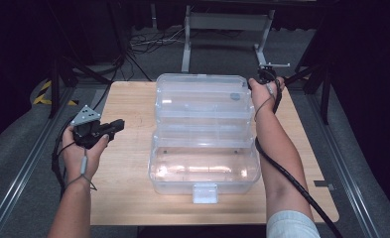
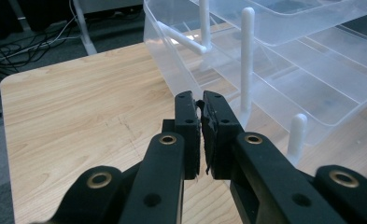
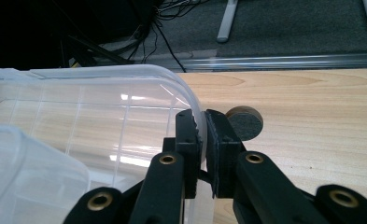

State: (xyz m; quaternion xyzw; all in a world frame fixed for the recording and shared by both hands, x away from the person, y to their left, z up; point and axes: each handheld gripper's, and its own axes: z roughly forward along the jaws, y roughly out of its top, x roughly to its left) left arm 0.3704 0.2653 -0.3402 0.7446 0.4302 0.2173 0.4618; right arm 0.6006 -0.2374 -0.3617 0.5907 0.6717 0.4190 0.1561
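Observation:
A clear plastic tiered storage box [image 1: 205,163] stands unfolded in the middle of the wooden table [image 1: 128,198], its trays stepped back toward the far edge. My right gripper [image 1: 254,83] is at the far right corner of the rearmost tray. In the right gripper view the right gripper [image 3: 202,117] is shut on that tray's clear rim [image 3: 172,77]. My left gripper [image 1: 117,125] hovers left of the box, pointing at it. Its jaws are shut with nothing between them [image 2: 202,100], a short way from the box's side wall [image 2: 172,65] and white hinge arms [image 2: 247,56].
A white latch [image 1: 205,192] sticks out at the box's front. A round grey disc [image 3: 247,123] lies on the table just beyond the right gripper. Cables and metal frame legs [image 1: 186,44] stand on the floor behind the table. Bare wood shows to the left of the box.

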